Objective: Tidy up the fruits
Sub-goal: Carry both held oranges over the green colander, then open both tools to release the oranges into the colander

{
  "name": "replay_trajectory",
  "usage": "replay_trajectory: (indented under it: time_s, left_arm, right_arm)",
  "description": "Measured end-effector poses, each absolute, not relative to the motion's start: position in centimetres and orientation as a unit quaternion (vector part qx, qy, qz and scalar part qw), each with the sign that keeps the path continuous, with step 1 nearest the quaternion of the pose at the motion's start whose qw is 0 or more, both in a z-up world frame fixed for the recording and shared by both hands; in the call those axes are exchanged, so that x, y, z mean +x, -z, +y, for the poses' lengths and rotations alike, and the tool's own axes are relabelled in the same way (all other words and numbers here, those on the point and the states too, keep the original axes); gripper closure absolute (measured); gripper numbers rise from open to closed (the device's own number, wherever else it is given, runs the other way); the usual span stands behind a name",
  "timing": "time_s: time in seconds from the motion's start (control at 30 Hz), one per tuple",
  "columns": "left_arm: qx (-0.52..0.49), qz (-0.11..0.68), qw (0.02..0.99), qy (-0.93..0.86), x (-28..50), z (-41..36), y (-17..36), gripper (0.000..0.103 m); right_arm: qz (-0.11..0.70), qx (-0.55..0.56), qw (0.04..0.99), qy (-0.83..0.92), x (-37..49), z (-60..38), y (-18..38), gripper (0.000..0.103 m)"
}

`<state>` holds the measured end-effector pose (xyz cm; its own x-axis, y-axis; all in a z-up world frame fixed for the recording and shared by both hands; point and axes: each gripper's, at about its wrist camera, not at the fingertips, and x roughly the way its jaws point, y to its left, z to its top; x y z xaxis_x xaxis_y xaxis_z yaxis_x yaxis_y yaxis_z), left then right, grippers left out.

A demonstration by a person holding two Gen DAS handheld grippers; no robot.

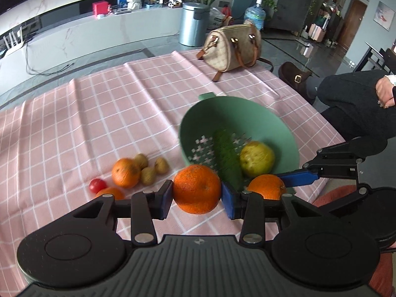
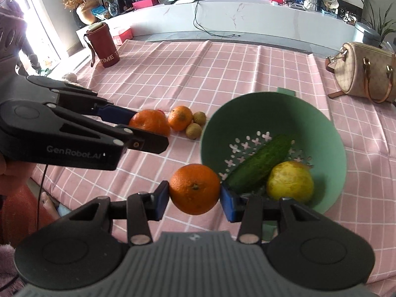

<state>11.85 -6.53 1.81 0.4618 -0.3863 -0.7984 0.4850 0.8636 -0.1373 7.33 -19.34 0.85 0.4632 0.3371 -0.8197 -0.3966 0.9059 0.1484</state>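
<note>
Oranges [image 1: 196,189] [image 2: 194,189] sit clamped, one in each claw: left gripper [image 1: 196,198] and right gripper [image 2: 194,196]. The green colander [image 2: 321,128] lies just ahead-right of both; you carry them over its rim one at a time, releasing low beside the cucumber [image 2: 257,164].

The counter wears a pink checked cloth [image 2: 188,74]. On it, a green colander [image 2: 321,128] sits toward 3 o'clock, and a loose orange [image 2: 180,118] with small brown fruits [image 2: 195,126] lies just beside it at 9 o'clock. A beige handbag [image 2: 361,74] stands at 2 o'clock, a maroon flask [image 2: 102,45] at 10 o'clock
</note>
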Motion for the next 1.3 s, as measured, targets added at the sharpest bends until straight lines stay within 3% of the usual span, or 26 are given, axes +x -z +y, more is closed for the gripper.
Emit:
replay_trajectory:
  time_s: [0.7, 1.3]
  left_arm:
    - [0.095, 0.536, 0.806, 0.230, 20.5, -14.0, 3.5, 0.056]
    - [0.159, 0.547, 0.788, 0.234, 22.0, -15.9, 4.9, 0.056]
  right_arm:
    - [0.490, -0.105, 0.848, -0.174, 17.5, -26.2, 2.2, 0.062]
    - [0.509, -0.176, 0.821, -0.187, 20.7, -25.3, 5.6, 0.062]
